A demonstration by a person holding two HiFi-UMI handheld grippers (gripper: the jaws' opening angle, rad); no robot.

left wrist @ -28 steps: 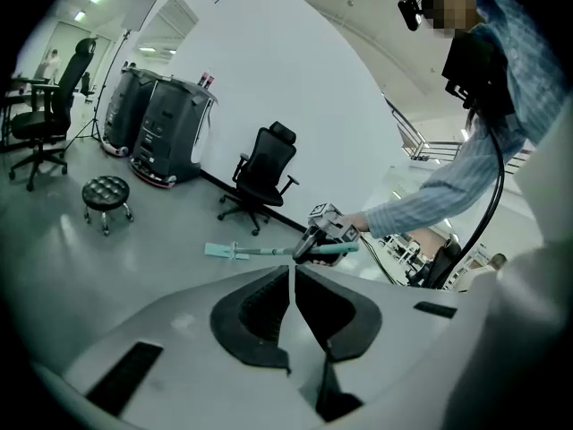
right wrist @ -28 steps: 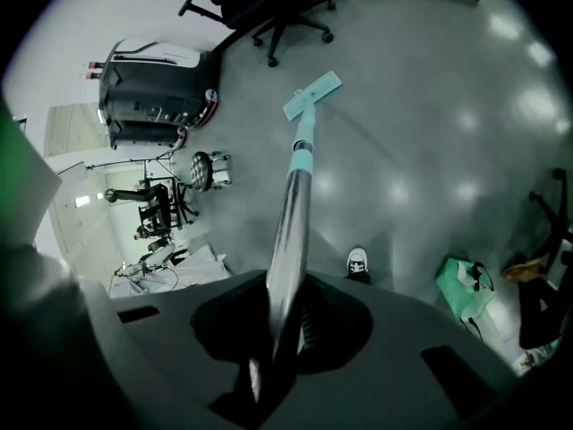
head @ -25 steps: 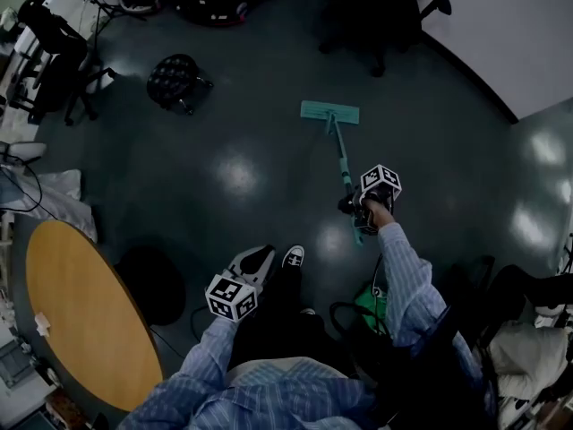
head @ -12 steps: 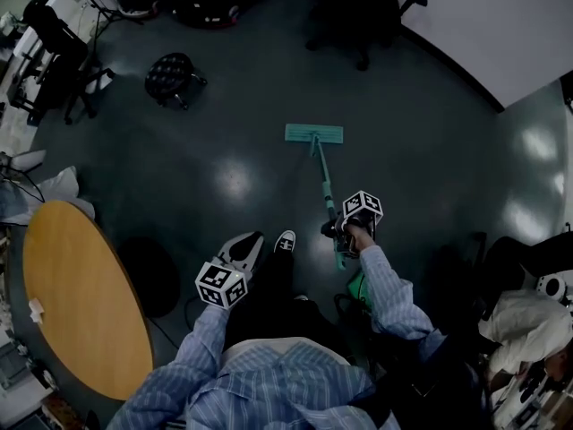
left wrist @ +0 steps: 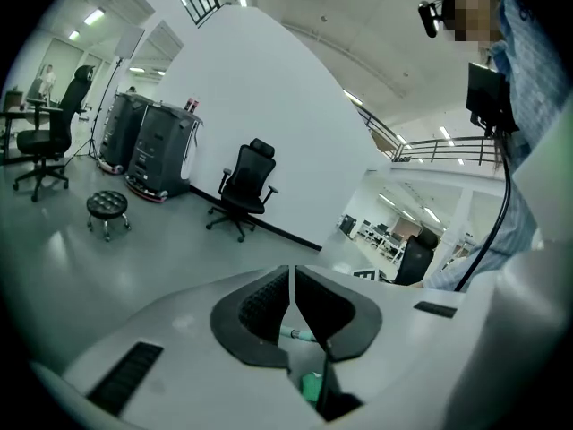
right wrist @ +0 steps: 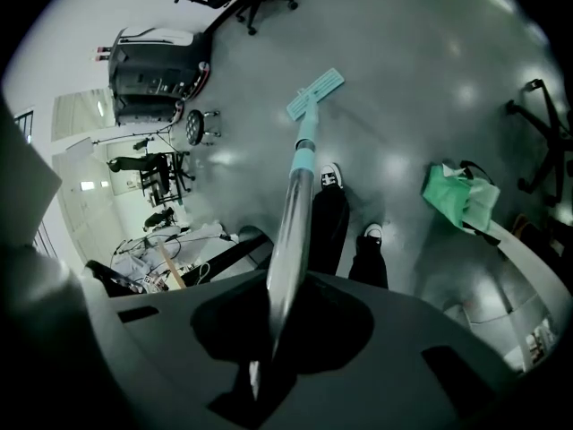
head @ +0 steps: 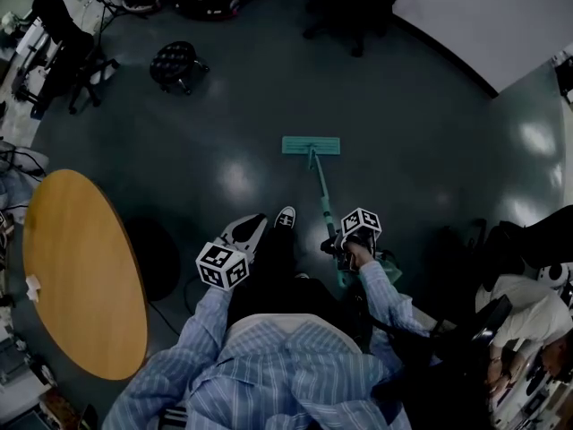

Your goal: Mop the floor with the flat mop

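Note:
The flat mop's teal head [head: 311, 145] lies flat on the dark floor just ahead of my shoes. Its handle [head: 324, 206] slopes back to my right gripper [head: 345, 242], which is shut on it. In the right gripper view the silver handle [right wrist: 294, 213] runs out from between the jaws of the right gripper [right wrist: 277, 316] down to the mop head [right wrist: 315, 94]. My left gripper [head: 245, 232] hangs beside my left leg, away from the mop. In its own view the left gripper [left wrist: 293, 280] is shut with nothing between its pads.
A round wooden table [head: 81, 276] stands at the left. A black stool [head: 172, 64] and office chairs [head: 358, 7] stand at the far side, by a white wall [head: 483, 16]. A green bag [right wrist: 461, 197] lies on the floor at my right.
The mop head has slid back across the floor toward my feet, and the right gripper has come in closer to my body with the handle. The left gripper has barely moved.

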